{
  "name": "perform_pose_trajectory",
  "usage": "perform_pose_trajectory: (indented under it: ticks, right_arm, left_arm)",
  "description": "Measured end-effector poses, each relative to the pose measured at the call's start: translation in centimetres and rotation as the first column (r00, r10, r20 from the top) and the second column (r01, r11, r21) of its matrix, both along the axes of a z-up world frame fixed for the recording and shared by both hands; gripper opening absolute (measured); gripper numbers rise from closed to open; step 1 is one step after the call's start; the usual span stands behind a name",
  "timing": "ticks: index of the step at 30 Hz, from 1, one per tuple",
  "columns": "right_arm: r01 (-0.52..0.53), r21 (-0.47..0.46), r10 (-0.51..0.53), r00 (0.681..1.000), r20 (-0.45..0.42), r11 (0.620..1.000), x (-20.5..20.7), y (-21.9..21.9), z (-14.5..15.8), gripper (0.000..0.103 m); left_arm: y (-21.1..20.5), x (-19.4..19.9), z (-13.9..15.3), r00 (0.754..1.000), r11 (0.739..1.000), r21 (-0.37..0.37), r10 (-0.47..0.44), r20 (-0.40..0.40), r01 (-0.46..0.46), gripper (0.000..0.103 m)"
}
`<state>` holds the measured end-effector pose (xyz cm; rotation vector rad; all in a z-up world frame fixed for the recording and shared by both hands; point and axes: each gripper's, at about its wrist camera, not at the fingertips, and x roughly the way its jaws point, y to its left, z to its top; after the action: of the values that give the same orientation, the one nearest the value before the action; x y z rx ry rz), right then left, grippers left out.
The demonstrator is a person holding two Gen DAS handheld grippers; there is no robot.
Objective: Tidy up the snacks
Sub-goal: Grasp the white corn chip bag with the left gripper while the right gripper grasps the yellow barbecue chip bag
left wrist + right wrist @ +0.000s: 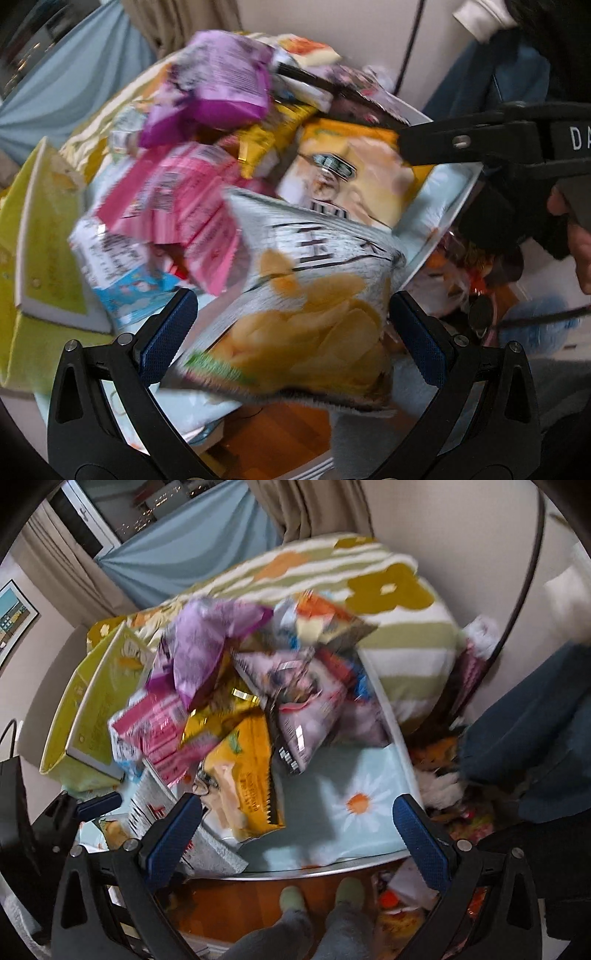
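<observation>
A heap of snack bags covers a light-blue daisy-print tabletop [354, 775]. Among them are a purple bag [221, 85], a pink bag [173, 199], an orange-yellow bag [354, 173] and a grey potato-chip bag [314, 295]. My left gripper [295, 332] is open, and the chip bag fills most of the gap between its blue pads [170, 332]; blur hides whether they touch it. My right gripper [297, 834] is open over the table's near edge, beside the orange-yellow bag [243, 775], with nothing between its fingers. In the left wrist view, the right gripper [410, 142] reaches in from the right.
A yellow-green box [92, 701] stands at the table's left. A striped flower-print cushion [399, 627] lies behind the heap. More packets [469, 819] lie on the floor at the right. A person's slippered feet [291, 897] stand on the orange floor before the table rim [314, 871].
</observation>
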<state>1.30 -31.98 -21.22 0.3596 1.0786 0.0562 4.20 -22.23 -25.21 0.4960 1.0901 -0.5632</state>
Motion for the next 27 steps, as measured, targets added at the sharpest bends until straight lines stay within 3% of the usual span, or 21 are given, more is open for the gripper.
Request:
perform_pose_trajectory:
  ticks: [2, 5, 10, 12, 19, 22, 23, 27]
  right_arm:
    - [-0.013, 0.037, 0.014, 1.000, -0.014, 0.999, 0.4, 0.6, -1.1, 0.103]
    - [-0.028, 0.067, 0.030, 0.999, -0.029, 0.997, 1.0, 1.2, -2.3, 0.103]
    - [-0.037, 0.103, 0.040, 0.999, -0.033, 0.994, 2.2, 1.5, -3.1, 0.102]
    - [-0.039, 0.119, 0.043, 0.998, -0.039, 0.992, 2.7, 1.7, -3.5, 0.097]
    - [-0.027, 0.188, 0.037, 0.998, -0.051, 0.982, 4.0, 2.6, -4.6, 0.091]
    - [-0.024, 0.208, 0.040, 0.997, -0.070, 0.978, 4.4, 2.6, -5.1, 0.080]
    - [-0.027, 0.230, 0.045, 0.996, -0.072, 0.973, 4.5, 2.6, -5.2, 0.070]
    - [-0.035, 0.243, 0.055, 0.996, -0.073, 0.969, 4.7, 2.6, -5.1, 0.062]
  left_arm:
    - [-0.6, 0.2, -0.9, 1.000, 1.000, 0.015, -0.014, -0.010, 0.015, 0.101]
    - [-0.8, 0.7, -1.2, 0.999, 1.000, -0.014, -0.017, -0.040, 0.016, 0.084]
    - [-0.4, 1.6, -0.7, 0.999, 0.999, -0.035, -0.010, -0.052, 0.008, 0.077]
    - [0.3, 2.0, -0.4, 0.998, 0.999, -0.044, -0.003, -0.056, 0.000, 0.071]
    - [1.6, 3.0, 0.4, 0.997, 0.997, -0.065, 0.031, -0.067, -0.036, 0.067]
    - [2.3, 3.2, 0.7, 0.997, 0.997, -0.073, 0.036, -0.069, -0.041, 0.066]
    - [2.5, 3.1, 0.8, 0.997, 0.996, -0.074, 0.038, -0.068, -0.043, 0.066]
    - [3.3, 3.1, 1.0, 0.997, 0.996, -0.079, 0.045, -0.061, -0.050, 0.065]
